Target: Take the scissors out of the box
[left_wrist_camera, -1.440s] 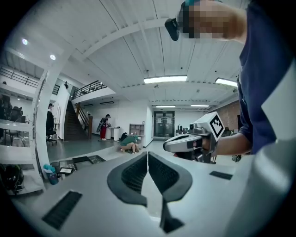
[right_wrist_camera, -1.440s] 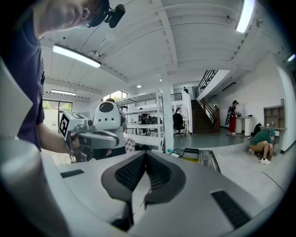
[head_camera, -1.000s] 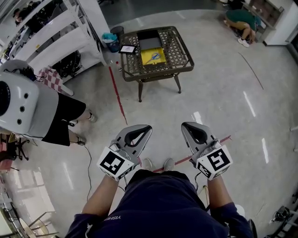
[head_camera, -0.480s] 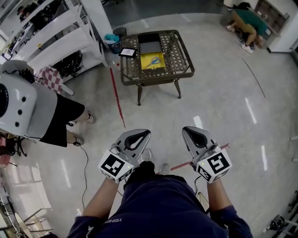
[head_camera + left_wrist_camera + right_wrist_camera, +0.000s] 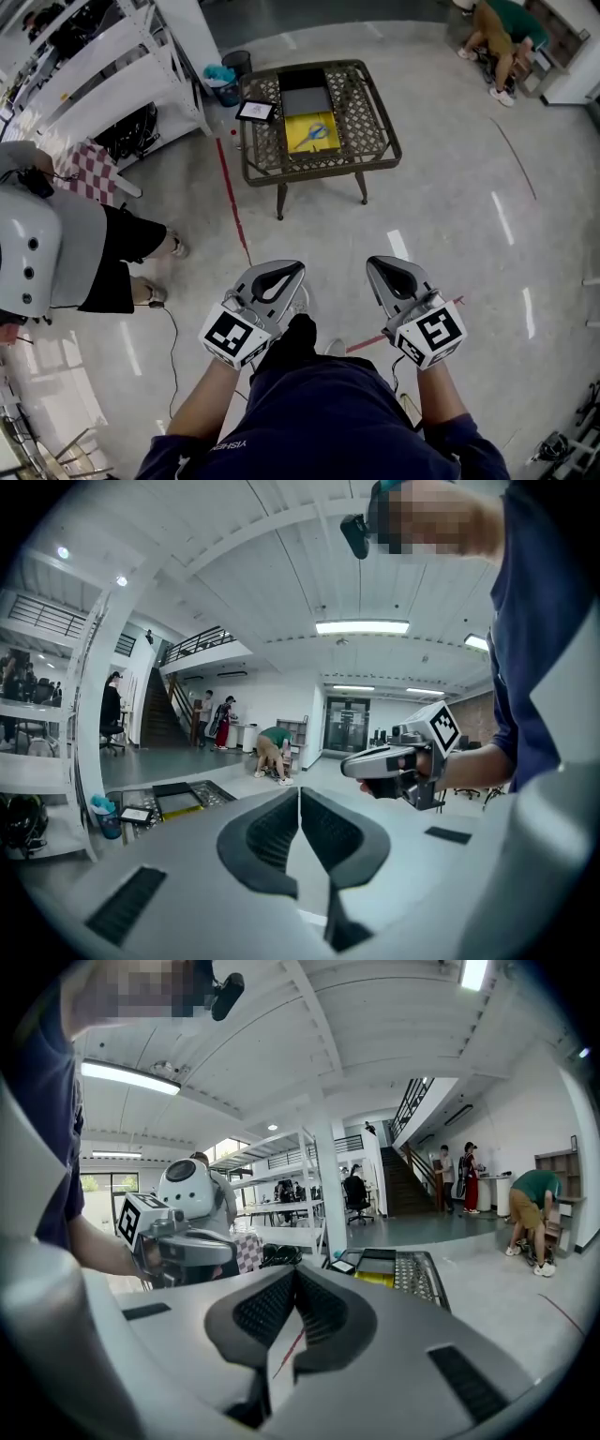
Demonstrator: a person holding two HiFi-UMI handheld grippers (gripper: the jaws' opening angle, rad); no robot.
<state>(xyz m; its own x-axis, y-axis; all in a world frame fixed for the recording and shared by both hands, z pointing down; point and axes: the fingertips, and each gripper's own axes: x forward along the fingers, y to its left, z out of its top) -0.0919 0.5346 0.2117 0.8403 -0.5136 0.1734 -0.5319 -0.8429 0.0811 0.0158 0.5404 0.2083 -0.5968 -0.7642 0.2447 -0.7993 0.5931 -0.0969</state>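
Both tools, the left tool point(image 5: 286, 272) and the right tool point(image 5: 386, 270), are hovering side by side over the floor point(image 5: 450, 216) with jaws pressed together on nothing, while the scissors point(image 5: 315, 132) are lying inside the yellow box point(image 5: 292, 141) on the wicker counter point(image 5: 367, 122), well apart from them.

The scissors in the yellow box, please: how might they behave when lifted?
The scissors look thin and small, so probably light and stiff. Lying flat in the box, they may be awkward to pinch and could slip.

head view: high, steeply down, table point(image 5: 364, 117) far ahead. gripper views: near-level, forward, both share table.
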